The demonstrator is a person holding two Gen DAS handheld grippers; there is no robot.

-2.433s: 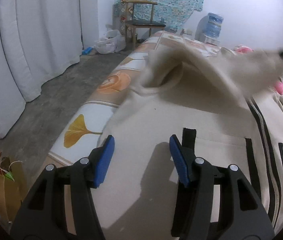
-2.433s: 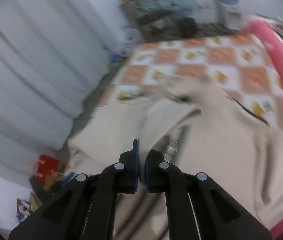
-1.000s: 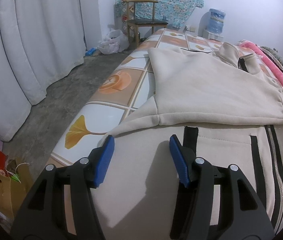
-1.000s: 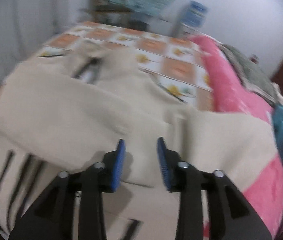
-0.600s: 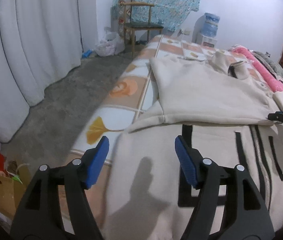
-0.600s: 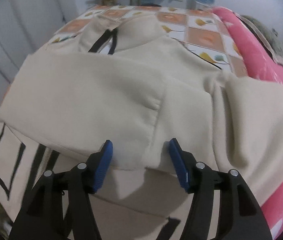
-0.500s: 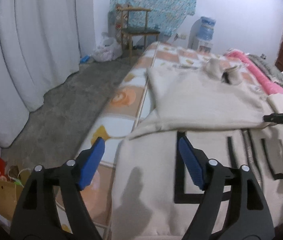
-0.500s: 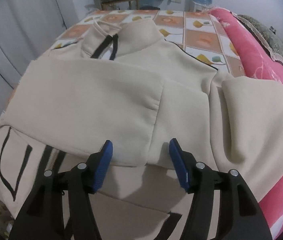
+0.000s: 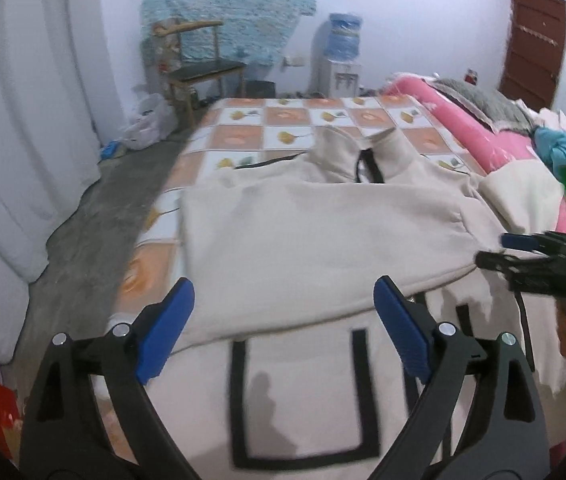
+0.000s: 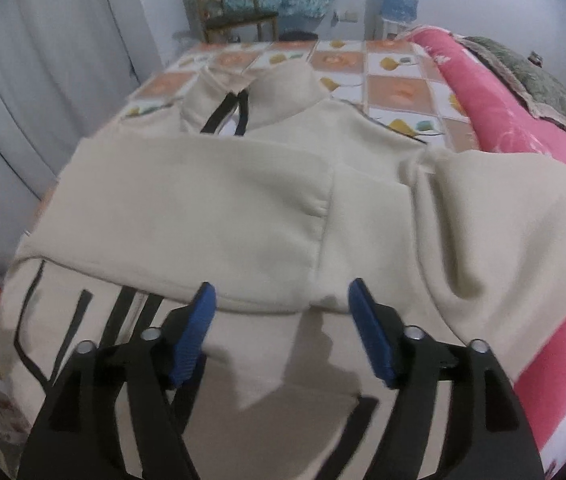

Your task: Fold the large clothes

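Left wrist view: your left gripper hovers with jaws spread wide above the cream jacket spread on the checked bedsheet. Your right gripper hangs likewise agape over the folded sleeve. Beyond lie a pink blanket and a chair.

Two wrist views from the near bed edge, both facing the same cream jacket ahead.
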